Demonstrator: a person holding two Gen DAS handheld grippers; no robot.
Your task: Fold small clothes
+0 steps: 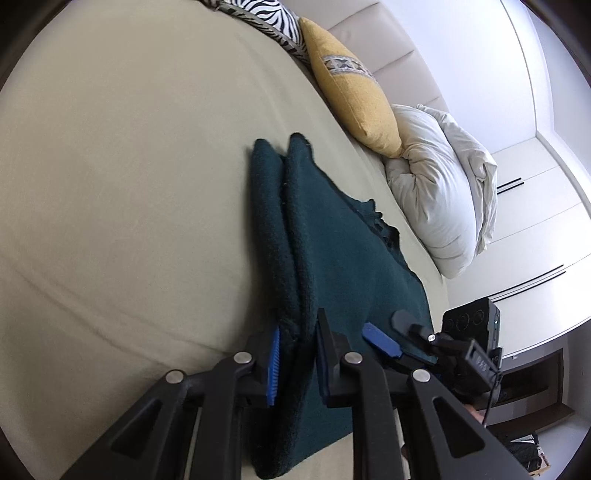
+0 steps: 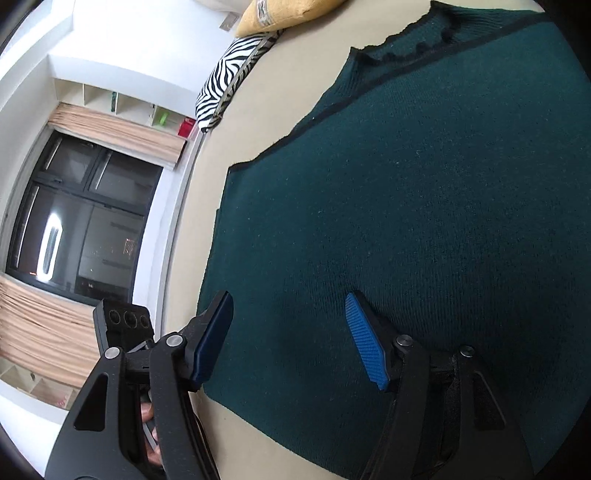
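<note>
A dark green knit sweater [image 1: 332, 251] lies on a beige bed sheet [image 1: 129, 184], with one side folded over into a raised double edge. My left gripper [image 1: 297, 365] is shut on that folded edge, the fabric pinched between its blue pads [image 1: 274, 365]. My right gripper [image 2: 291, 339] is open over the flat body of the sweater [image 2: 424, 203] near its lower edge, holding nothing. It also shows in the left wrist view [image 1: 388, 336], just right of the left gripper. The sweater's neckline [image 2: 424, 40] lies at the far end.
A yellow cushion [image 1: 354, 88], a zebra-print cushion [image 1: 266, 14] and a white crumpled pillow [image 1: 439, 192] line the bed's headboard side. White wardrobe doors [image 1: 535, 221] stand to the right. A dark window [image 2: 81, 229] with a beige blind is beyond the bed edge.
</note>
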